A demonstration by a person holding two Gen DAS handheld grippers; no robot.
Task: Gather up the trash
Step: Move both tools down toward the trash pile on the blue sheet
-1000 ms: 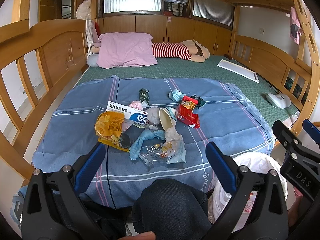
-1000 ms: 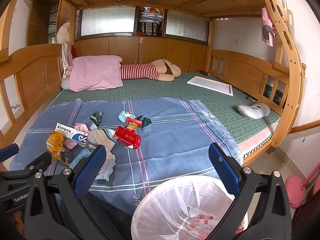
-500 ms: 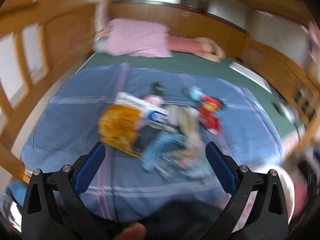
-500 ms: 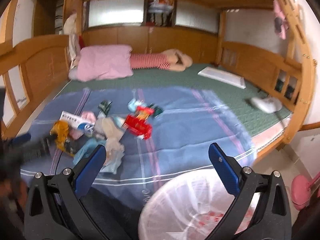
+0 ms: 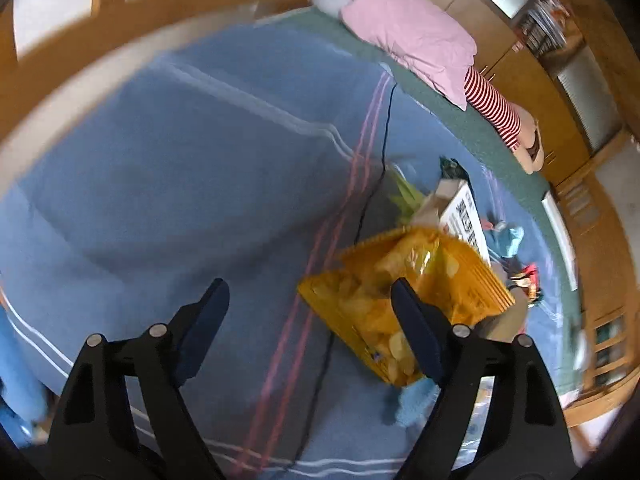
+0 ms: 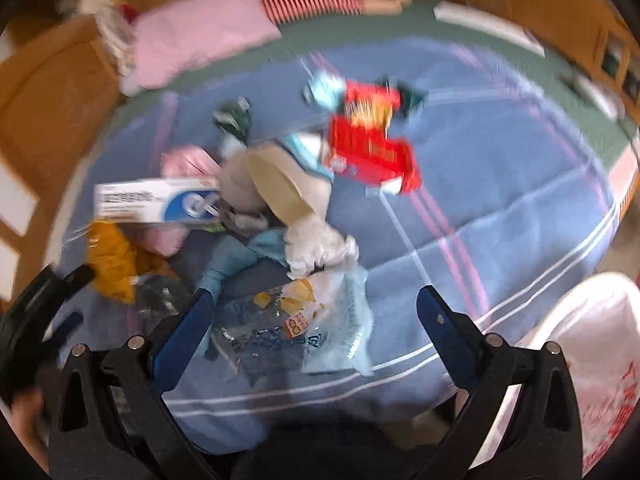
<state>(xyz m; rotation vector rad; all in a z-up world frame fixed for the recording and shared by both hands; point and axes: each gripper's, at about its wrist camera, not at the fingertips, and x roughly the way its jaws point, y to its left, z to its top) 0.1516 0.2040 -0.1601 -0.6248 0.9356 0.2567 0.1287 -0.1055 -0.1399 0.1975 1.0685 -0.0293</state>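
Note:
A pile of trash lies on the blue striped sheet (image 5: 180, 160). My left gripper (image 5: 306, 292) hangs low over the sheet with its jaws closing. The left corner of a yellow chip bag (image 5: 408, 280) lies between its fingers, and the pads are not pressing on it. A white-and-blue medicine box (image 5: 464, 216) lies just beyond the bag. My right gripper (image 6: 316, 300) stands open over a clear plastic bag (image 6: 296, 320). Beyond it lie crumpled white tissue (image 6: 320, 248), a paper cup (image 6: 280, 184) and a red packet (image 6: 372, 152).
A white bin lined with a printed plastic bag (image 6: 592, 360) stands at the bed's near right edge. A pink pillow (image 5: 412, 32) and a striped plush toy (image 5: 496, 108) lie at the far end. Wooden rails border the bed. A dark-trousered knee (image 6: 340, 440) is below the right gripper.
Both grippers have dropped toward the trash pile and tilted down. The left one rolled and swung left to the chip bag, with its jaws narrower. The right one now hovers over the clear bag.

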